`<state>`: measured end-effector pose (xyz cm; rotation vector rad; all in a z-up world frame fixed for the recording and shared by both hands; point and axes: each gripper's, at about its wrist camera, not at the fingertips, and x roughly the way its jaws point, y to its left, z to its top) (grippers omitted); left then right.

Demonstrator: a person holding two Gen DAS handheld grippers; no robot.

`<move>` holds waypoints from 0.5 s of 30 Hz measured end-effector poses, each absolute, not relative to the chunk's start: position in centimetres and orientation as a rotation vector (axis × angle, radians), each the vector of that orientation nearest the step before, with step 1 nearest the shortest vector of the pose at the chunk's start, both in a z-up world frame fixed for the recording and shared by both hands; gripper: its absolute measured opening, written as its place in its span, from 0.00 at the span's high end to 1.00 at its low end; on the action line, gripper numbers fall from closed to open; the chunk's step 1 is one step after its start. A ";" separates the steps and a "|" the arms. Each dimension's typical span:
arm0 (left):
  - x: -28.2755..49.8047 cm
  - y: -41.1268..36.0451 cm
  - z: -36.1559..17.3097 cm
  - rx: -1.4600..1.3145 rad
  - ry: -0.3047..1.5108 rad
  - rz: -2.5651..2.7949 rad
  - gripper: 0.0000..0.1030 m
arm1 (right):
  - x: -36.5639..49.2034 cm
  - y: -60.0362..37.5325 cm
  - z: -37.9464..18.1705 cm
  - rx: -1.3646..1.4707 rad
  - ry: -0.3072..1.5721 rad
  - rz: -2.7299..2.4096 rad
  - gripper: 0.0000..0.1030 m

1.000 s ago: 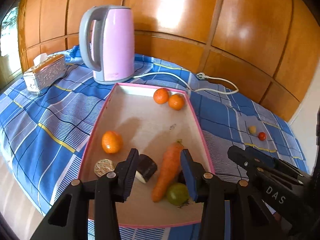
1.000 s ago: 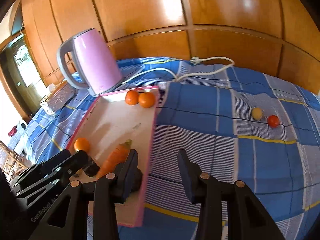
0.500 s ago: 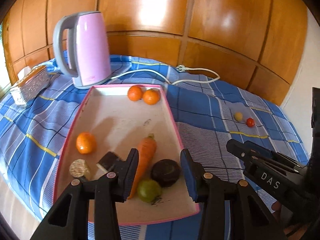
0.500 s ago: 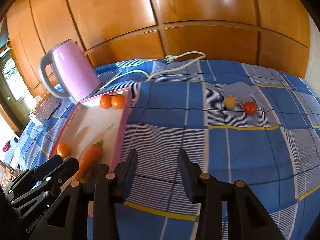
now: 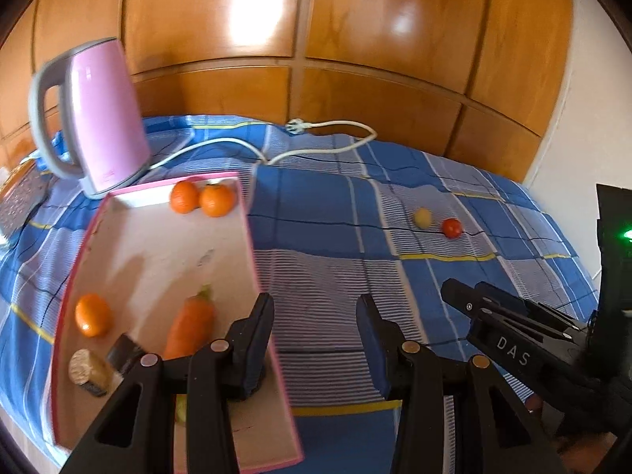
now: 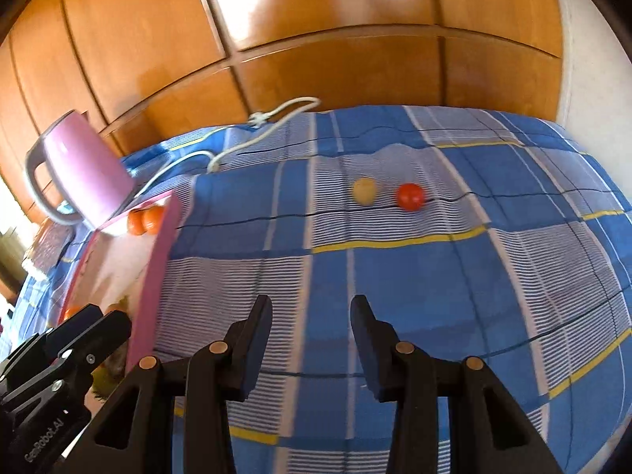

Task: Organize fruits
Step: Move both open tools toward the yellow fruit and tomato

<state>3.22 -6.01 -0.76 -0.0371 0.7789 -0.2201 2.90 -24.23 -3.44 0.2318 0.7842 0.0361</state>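
A pink-rimmed tray [image 5: 245,213] lies on the blue checked cloth and holds two oranges [image 5: 201,197] at its far end, another orange [image 5: 93,314], a carrot [image 5: 189,326], a dark piece and a round brown piece. A small yellow fruit [image 6: 364,190] and a red tomato [image 6: 410,196] lie on the cloth to the right, also in the left wrist view [image 5: 422,217]. My left gripper [image 5: 316,339] is open and empty over the tray's right edge. My right gripper [image 6: 312,339] is open and empty above the cloth, short of the two small fruits.
A pink kettle [image 5: 98,114] stands behind the tray, its white cord [image 5: 328,128] trailing across the cloth. A patterned box [image 5: 19,193] sits at far left. Wooden wall panels [image 5: 355,39] close the back. The cloth's right edge [image 6: 592,166] drops off near a white wall.
Both grippers have swung to the right, away from the tray and toward the yellow fruit and tomato, which now look larger. Both stay open and empty.
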 end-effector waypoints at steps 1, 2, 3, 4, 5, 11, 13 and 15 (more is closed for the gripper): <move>3.4 -6.3 -0.8 -0.035 0.783 -0.226 0.57 | 2.9 -24.4 -3.5 0.234 0.785 0.029 0.59; 3.6 -6.6 -0.9 -0.034 0.787 -0.234 0.57 | 3.0 -25.0 -3.5 0.238 0.785 0.016 0.59; 3.8 -6.9 -1.0 -0.033 0.792 -0.240 0.57 | 3.2 -25.3 -3.6 0.240 0.786 0.009 0.59; 4.1 -7.3 -1.2 -0.031 0.795 -0.242 0.57 | 3.3 -25.7 -3.7 0.243 0.787 0.001 0.59; 4.3 -7.5 -1.3 -0.029 0.797 -0.244 0.57 | 3.5 -26.2 -3.8 0.249 0.789 -0.009 0.59; 6.3 -8.8 -2.3 -0.048 0.837 -0.251 0.57 | 4.6 -28.2 -4.2 0.261 0.798 -0.050 0.59; 6.9 -9.3 -2.6 -0.053 0.851 -0.263 0.57 | 5.0 -28.5 -4.3 0.259 0.801 -0.057 0.59; 7.4 -9.8 -2.8 -0.056 0.853 -0.267 0.57 | 5.5 -28.9 -4.3 0.253 0.801 -0.060 0.59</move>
